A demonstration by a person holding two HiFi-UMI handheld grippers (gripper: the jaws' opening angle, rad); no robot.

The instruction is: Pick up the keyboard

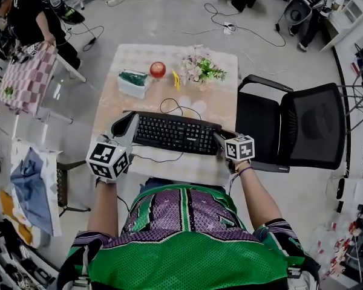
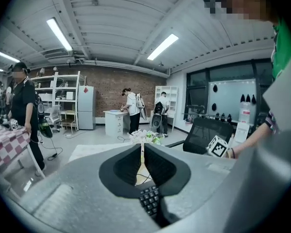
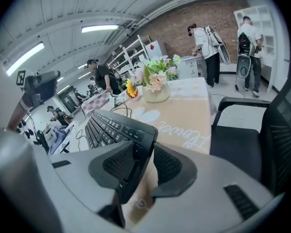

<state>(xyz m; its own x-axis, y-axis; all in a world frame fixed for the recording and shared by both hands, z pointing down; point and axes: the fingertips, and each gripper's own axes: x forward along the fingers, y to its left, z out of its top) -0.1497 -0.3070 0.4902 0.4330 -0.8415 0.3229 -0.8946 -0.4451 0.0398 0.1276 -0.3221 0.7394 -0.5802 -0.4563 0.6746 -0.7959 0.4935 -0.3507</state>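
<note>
Right gripper (image 3: 145,148) fingers clamp the black keyboard (image 3: 111,125); left gripper (image 2: 142,152) fingers together; tablecloth (image 3: 184,118) script illegible.

- You've got bright, even overhead light: ceiling tubes (image 2: 58,34) at upper left and centre of the left gripper view, and a light strip (image 3: 103,28) at upper left of the right gripper view. They burn white but cast no glare lower down.
- Shadows on the table (image 1: 224,107) are soft in the head view.
- Both gripper views show heavy fisheye, with black corners and lines bowing at the edges.
- The left gripper (image 2: 142,152) and right gripper (image 3: 144,144) housings look soft close to the lens. The keyboard (image 3: 106,125) keys are sharp.
- The head view looks slightly washed, with curved edges.
</note>
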